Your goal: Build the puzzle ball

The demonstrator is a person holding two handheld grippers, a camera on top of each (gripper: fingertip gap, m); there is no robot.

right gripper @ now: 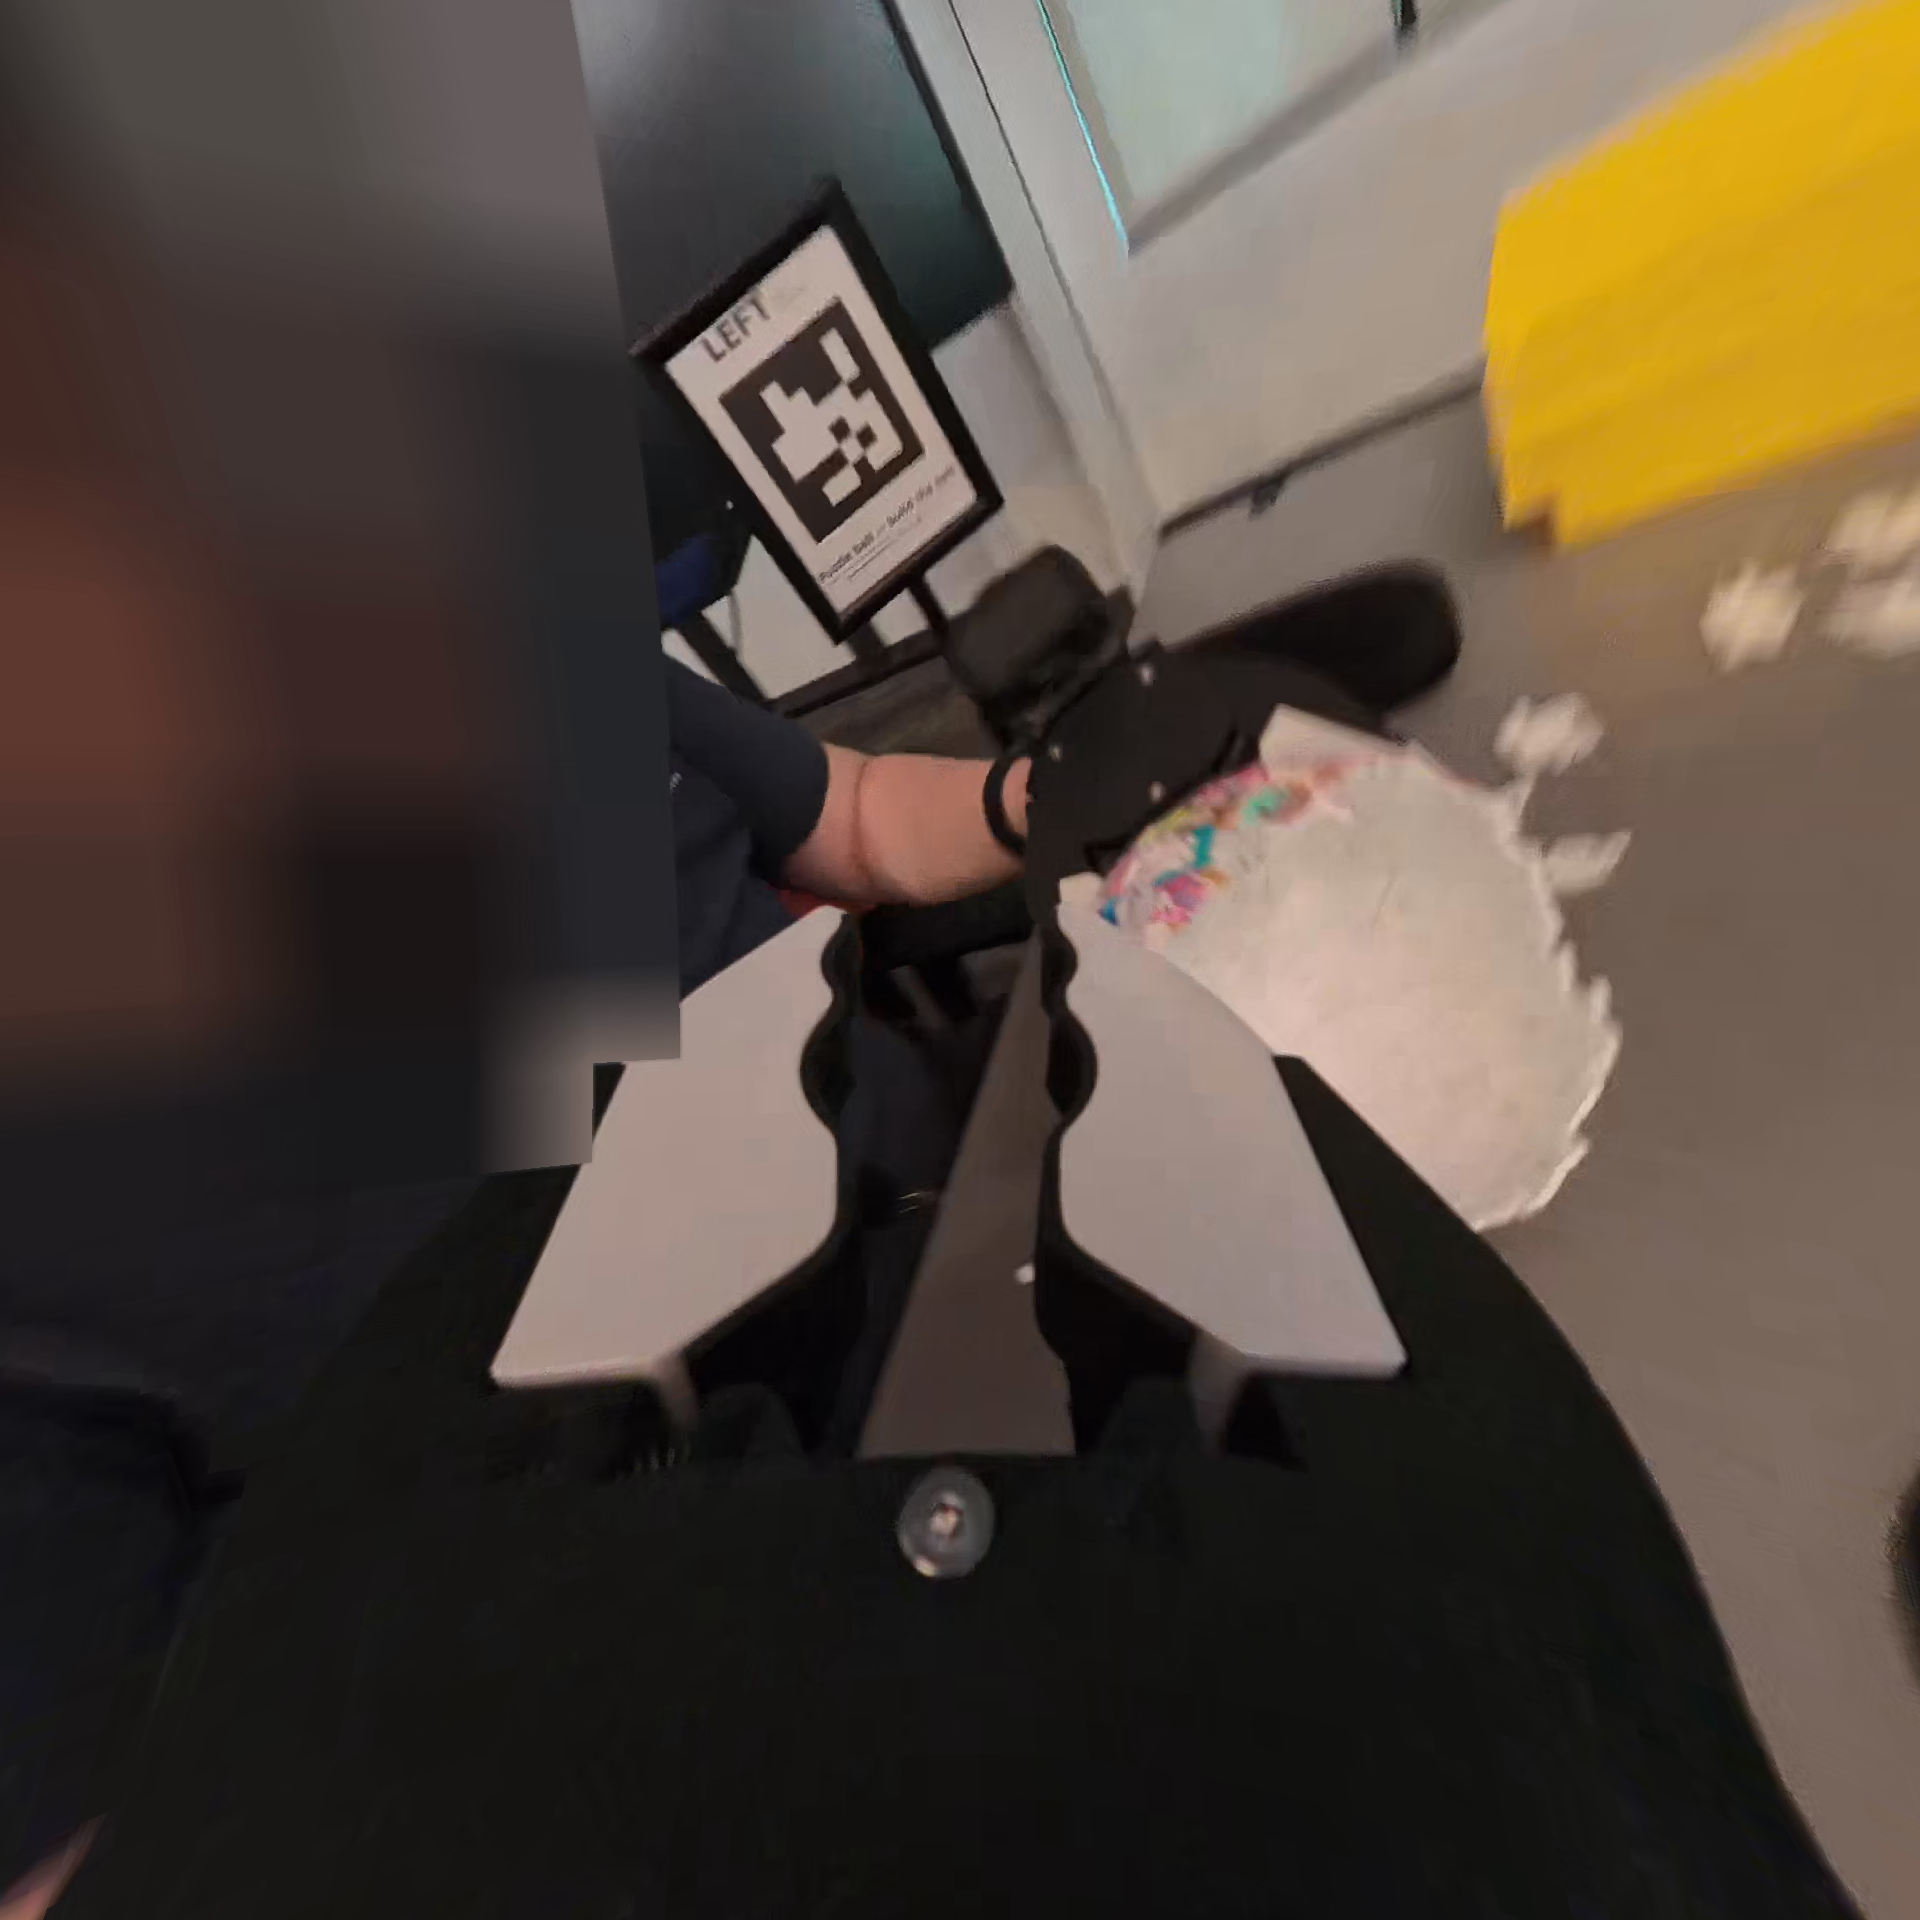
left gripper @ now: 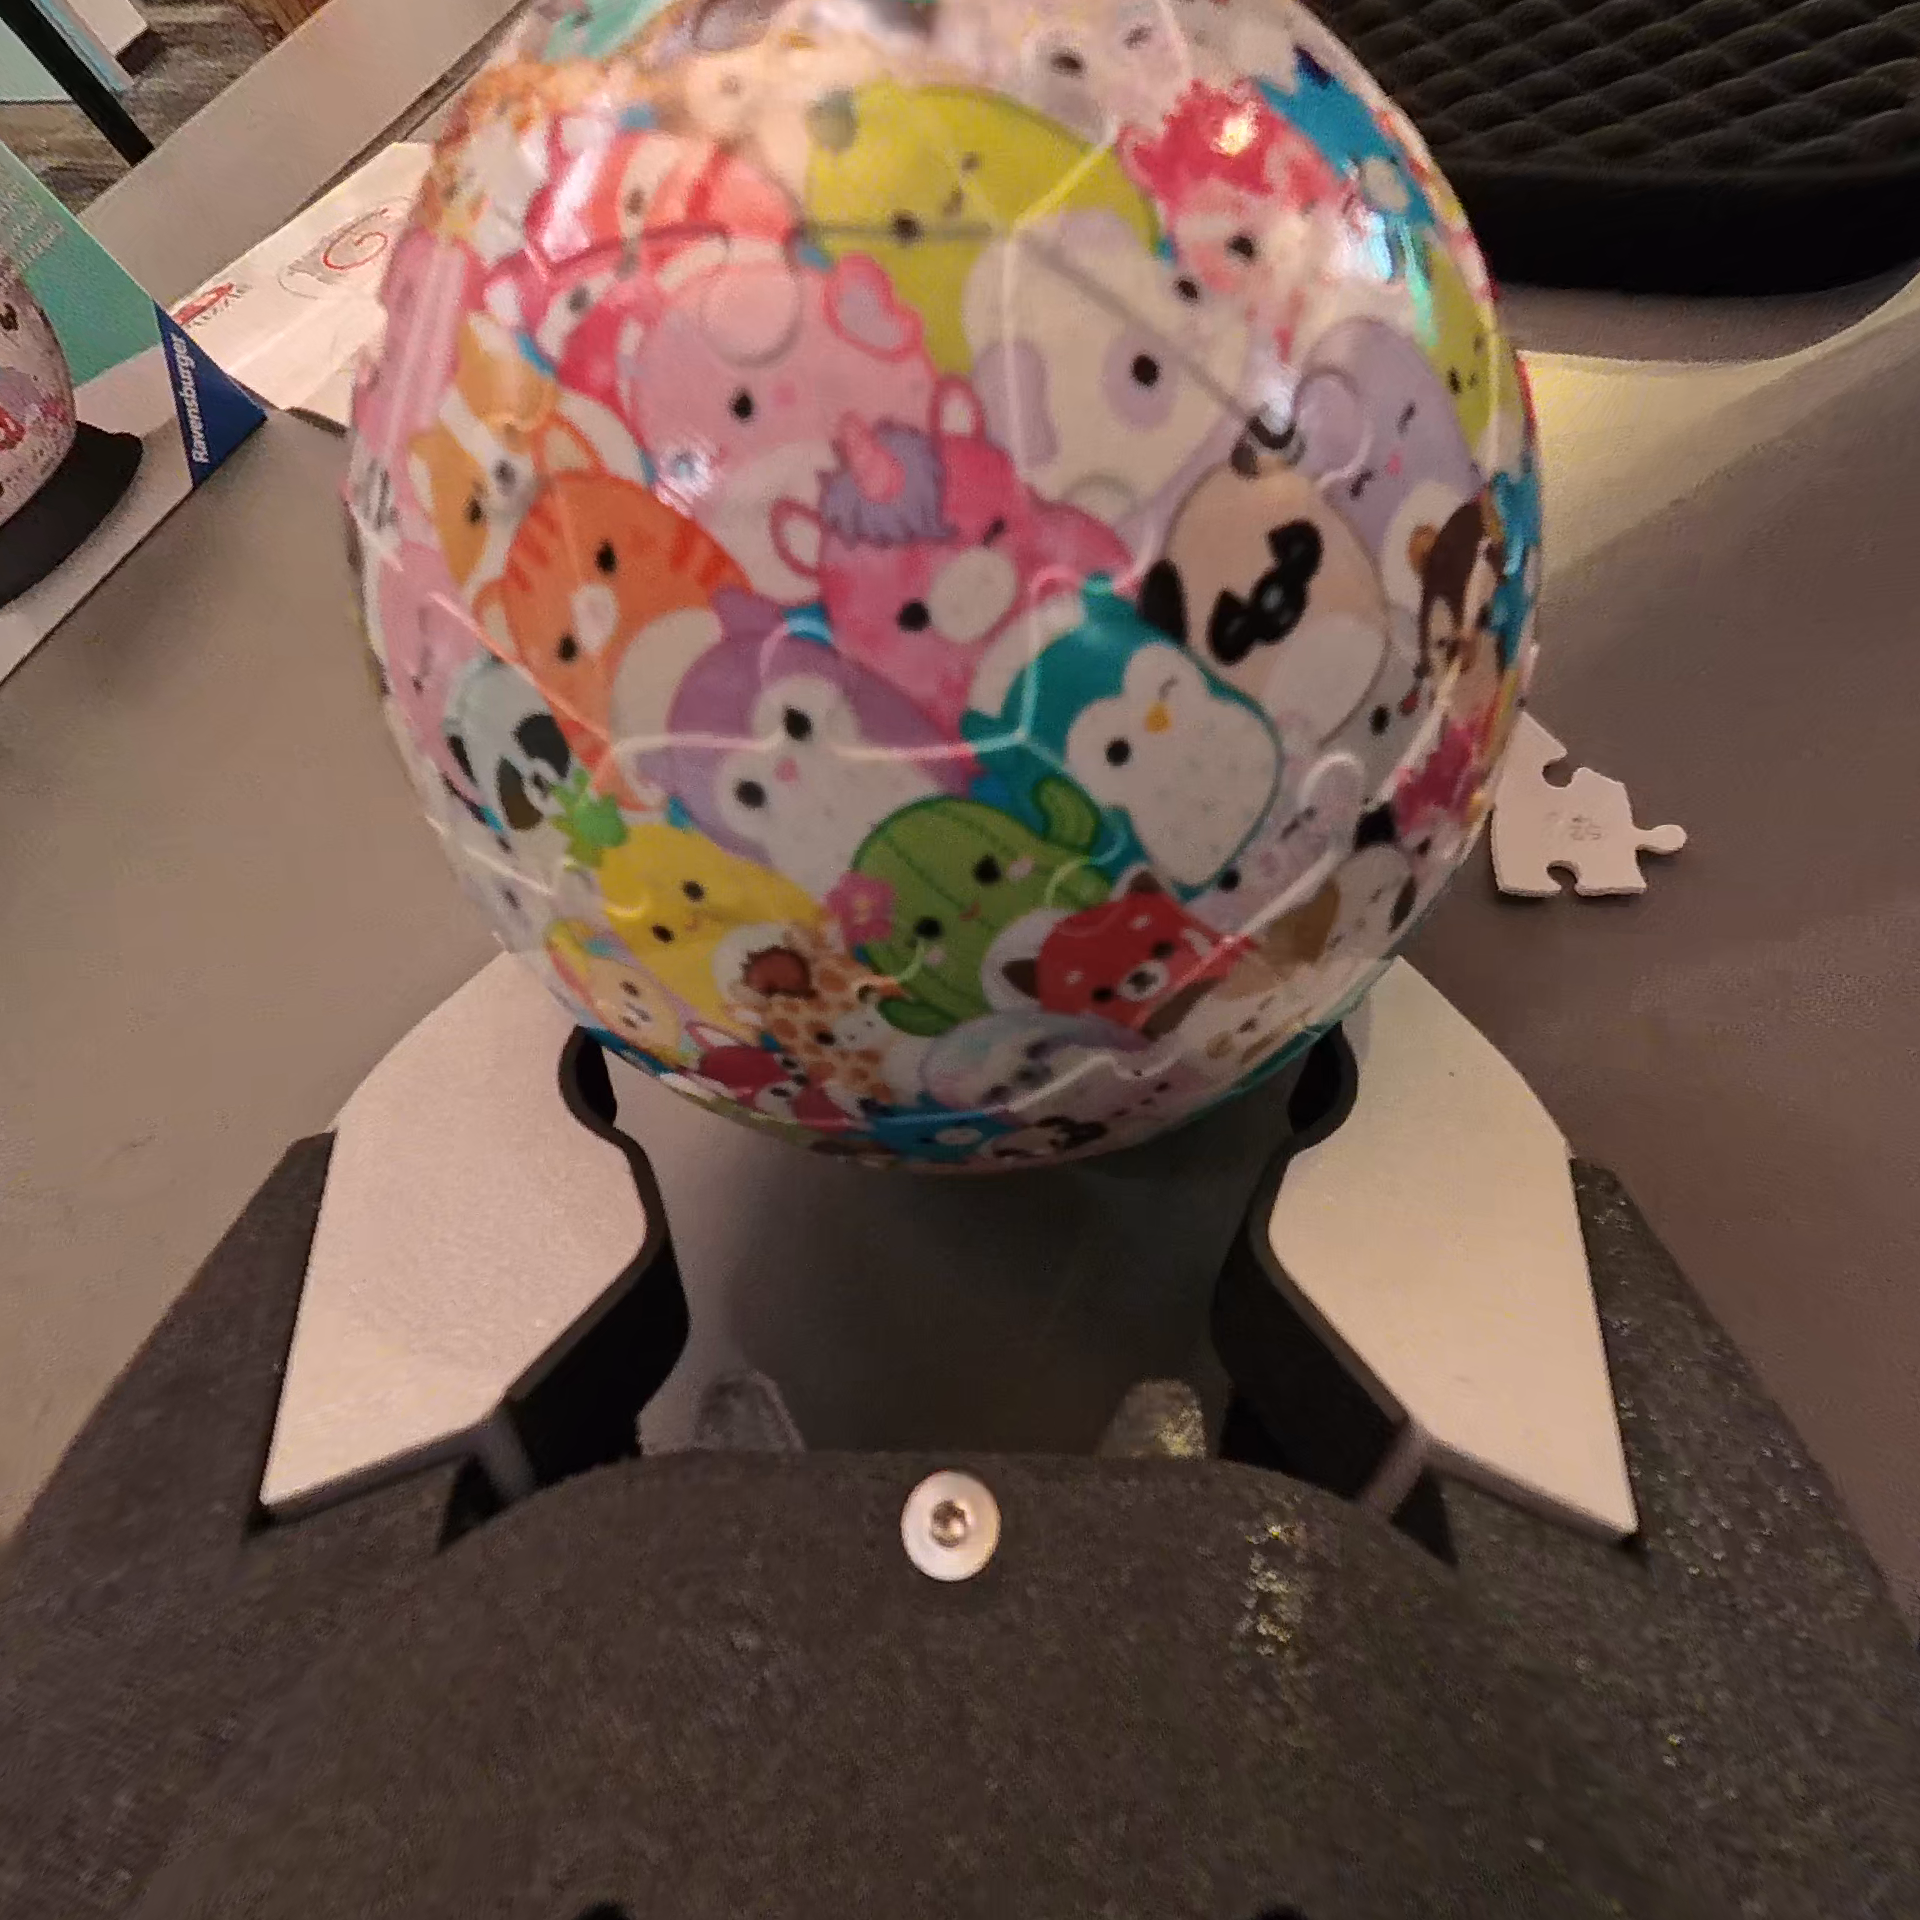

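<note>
The puzzle ball [left gripper: 935,582] is large, glossy and covered in colourful cartoon animals. It fills the left wrist view. My left gripper [left gripper: 956,1049] is shut on its lower part, one fingertip on each side. In the right wrist view the ball [right gripper: 1351,987] shows a white unprinted side with a jagged edge, and the left gripper [right gripper: 1122,790] holds it with a person's hand [right gripper: 914,831] behind. My right gripper [right gripper: 951,997] is partly open and empty. It is off to the side of the ball, over the table edge. This view is blurred.
A loose white puzzle piece [left gripper: 1579,831] lies on the grey table [left gripper: 208,935] right of the ball. More white pieces [right gripper: 1548,727] lie beyond it. The puzzle box [left gripper: 104,343] and a paper sheet [left gripper: 312,312] are at left, a black tray [left gripper: 1662,135] at back right, a yellow object [right gripper: 1714,260] farther off.
</note>
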